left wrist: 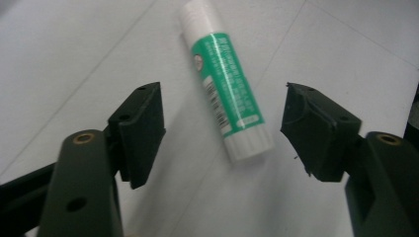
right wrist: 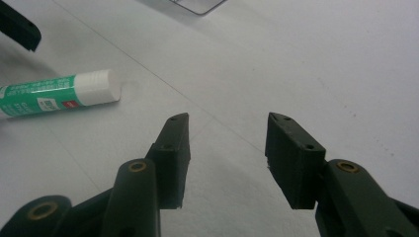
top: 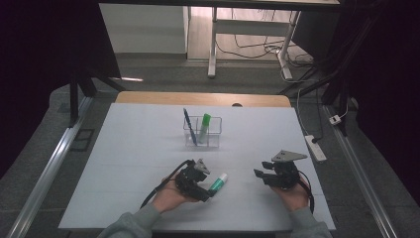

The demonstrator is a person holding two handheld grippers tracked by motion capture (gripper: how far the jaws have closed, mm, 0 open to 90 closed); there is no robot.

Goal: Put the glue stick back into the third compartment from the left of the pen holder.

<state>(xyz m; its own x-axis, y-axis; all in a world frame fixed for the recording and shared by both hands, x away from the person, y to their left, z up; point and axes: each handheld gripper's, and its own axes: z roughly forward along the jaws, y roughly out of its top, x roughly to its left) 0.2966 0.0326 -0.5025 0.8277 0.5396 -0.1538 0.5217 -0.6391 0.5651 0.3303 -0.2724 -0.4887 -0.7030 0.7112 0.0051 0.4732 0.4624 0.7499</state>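
A green glue stick point(top: 218, 182) with a white cap lies flat on the white table cover point(top: 138, 148), near the front. My left gripper point(top: 209, 192) is low over it. In the left gripper view the glue stick point(left wrist: 225, 84) lies between the jaws of the open left gripper point(left wrist: 222, 91), and the pads stand clear of it on both sides. To the right, my right gripper point(top: 261, 169) is open with only bare cover between its jaws point(right wrist: 228, 118). From there the glue stick point(right wrist: 59, 94) lies off to the left.
A clear pen holder point(top: 203, 136) stands mid-table with a blue pen point(top: 188, 124) and a green marker point(top: 205, 124) upright in it. A wooden table edge point(top: 198, 97) runs behind the cover. A power strip point(top: 315, 148) lies on the floor at the right.
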